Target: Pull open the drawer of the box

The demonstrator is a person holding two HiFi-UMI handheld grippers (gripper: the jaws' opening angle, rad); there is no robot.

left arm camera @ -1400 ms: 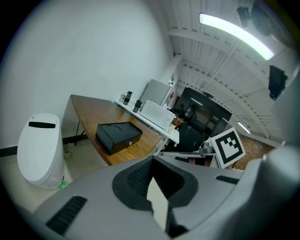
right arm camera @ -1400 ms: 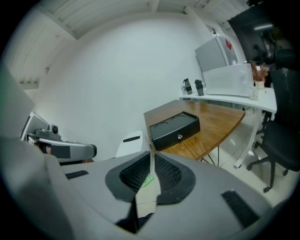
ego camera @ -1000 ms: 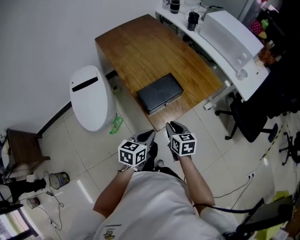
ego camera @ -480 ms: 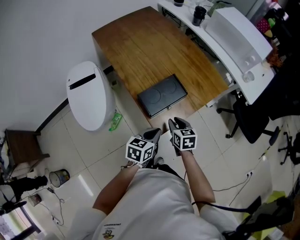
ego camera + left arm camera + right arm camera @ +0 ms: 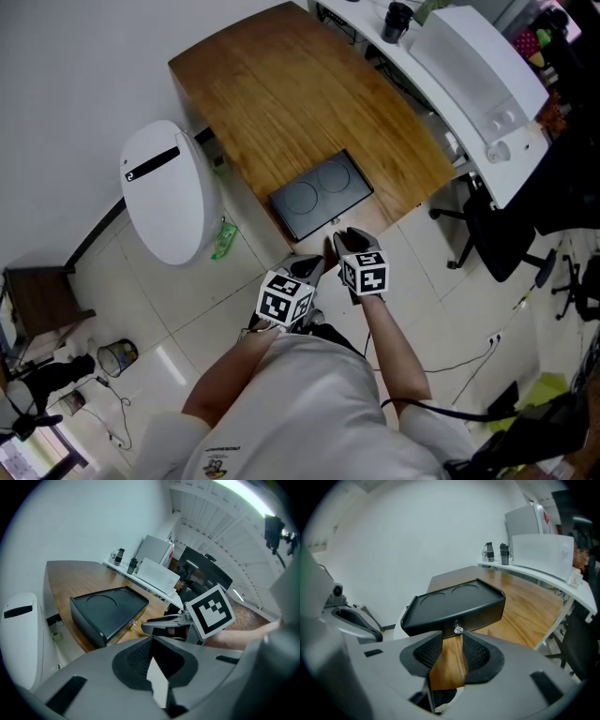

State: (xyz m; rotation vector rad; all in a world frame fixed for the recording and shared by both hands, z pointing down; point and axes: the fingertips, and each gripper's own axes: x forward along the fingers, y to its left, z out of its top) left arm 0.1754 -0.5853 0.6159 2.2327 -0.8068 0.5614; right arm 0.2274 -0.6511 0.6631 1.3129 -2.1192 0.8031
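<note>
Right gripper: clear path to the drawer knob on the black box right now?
Probably yes. The knob faces the right gripper just ahead of it, with nothing in between. Its jaws are opening and hold nothing.

Overhead head view; both gripper views low, close, toward box (image 5: 321,195)

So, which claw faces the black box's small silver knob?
The right claw: jaws opening, empty, the small silver knob of the black box straight ahead; the left claw aims beside it.
</note>
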